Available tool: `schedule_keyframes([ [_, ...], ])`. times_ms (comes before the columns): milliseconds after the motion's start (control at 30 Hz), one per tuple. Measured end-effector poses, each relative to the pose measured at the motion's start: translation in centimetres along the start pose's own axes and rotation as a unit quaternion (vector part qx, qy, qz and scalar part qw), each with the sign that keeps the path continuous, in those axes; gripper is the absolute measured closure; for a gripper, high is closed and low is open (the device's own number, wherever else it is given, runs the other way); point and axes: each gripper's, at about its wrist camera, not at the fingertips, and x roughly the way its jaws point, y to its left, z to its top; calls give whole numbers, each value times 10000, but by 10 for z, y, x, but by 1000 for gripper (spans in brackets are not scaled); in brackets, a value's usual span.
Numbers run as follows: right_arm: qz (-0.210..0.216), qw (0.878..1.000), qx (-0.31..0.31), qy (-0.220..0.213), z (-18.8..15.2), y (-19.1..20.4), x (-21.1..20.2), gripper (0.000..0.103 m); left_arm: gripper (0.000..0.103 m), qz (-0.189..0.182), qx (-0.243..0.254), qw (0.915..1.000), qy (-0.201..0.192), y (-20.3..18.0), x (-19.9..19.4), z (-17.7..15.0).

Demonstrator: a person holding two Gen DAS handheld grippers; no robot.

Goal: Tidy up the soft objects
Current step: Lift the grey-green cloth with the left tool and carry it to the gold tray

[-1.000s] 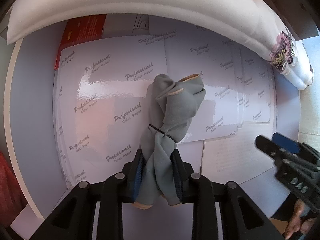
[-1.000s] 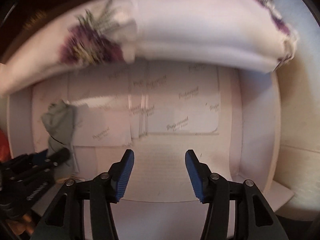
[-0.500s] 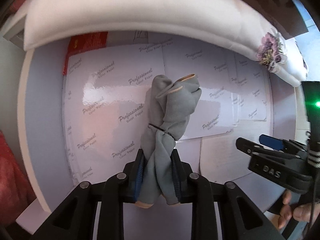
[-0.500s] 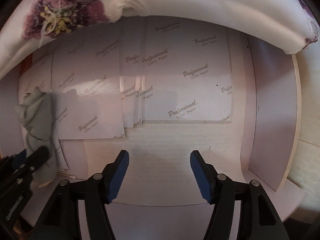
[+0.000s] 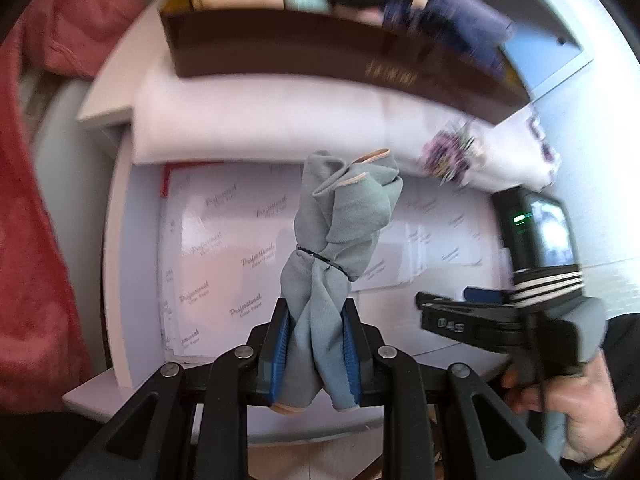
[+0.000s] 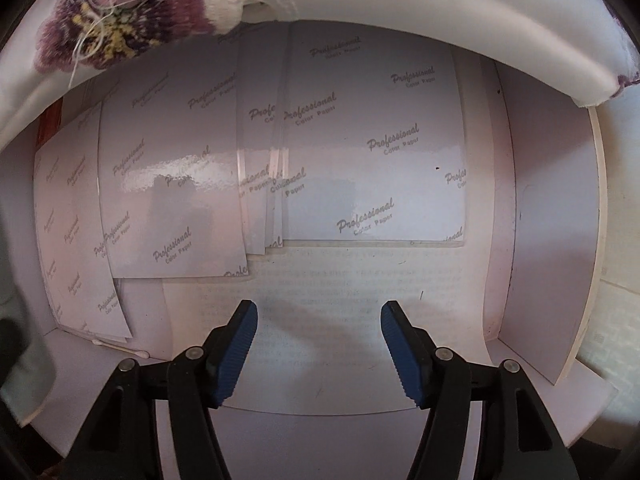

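grey cloth bundle [image 5: 336, 240] in left gripper [image 5: 316, 348]

The shiny white paper sheets [image 6: 376, 140] say "Professional Color Paper" over and over in grey letters. The black side of the right gripper [image 5: 460, 322] has the white letters "DAS" on it. The dark brown box [image 5: 320, 60] has gold letters, but they are too blurry to read.

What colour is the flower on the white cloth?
Purple with a yellow middle, clearest in the right wrist view.
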Motion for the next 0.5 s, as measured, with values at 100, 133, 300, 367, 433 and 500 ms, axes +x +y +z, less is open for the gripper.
schedule_keyframes([
  [100, -7, 10000, -22, -1, 0, 2, 1, 38, 79, 19, 54, 9993, -356, -1, -20, -2],
  [133, -17, 10000, -38, -2, -1, 3, 1, 38, 79, 21, 57, 9989, -458, -2, -26, -2],
  [300, -55, 10000, -75, -11, -3, 5, -1, 38, 79, 58, 1, 9960, -889, -2, -53, -3],
  [367, -63, 9999, -88, -19, -4, 8, -1, 38, 79, 94, -12, 9947, -1024, 3, -62, -4],
  [433, -72, 9999, -93, -23, -5, 9, -1, 38, 79, 175, -2, 9925, -1210, 2, -71, -5],
  [500, -75, 9999, -93, -24, -5, 10, -1, 38, 79, 219, -17, 9904, -1362, 2, -79, -5],
])
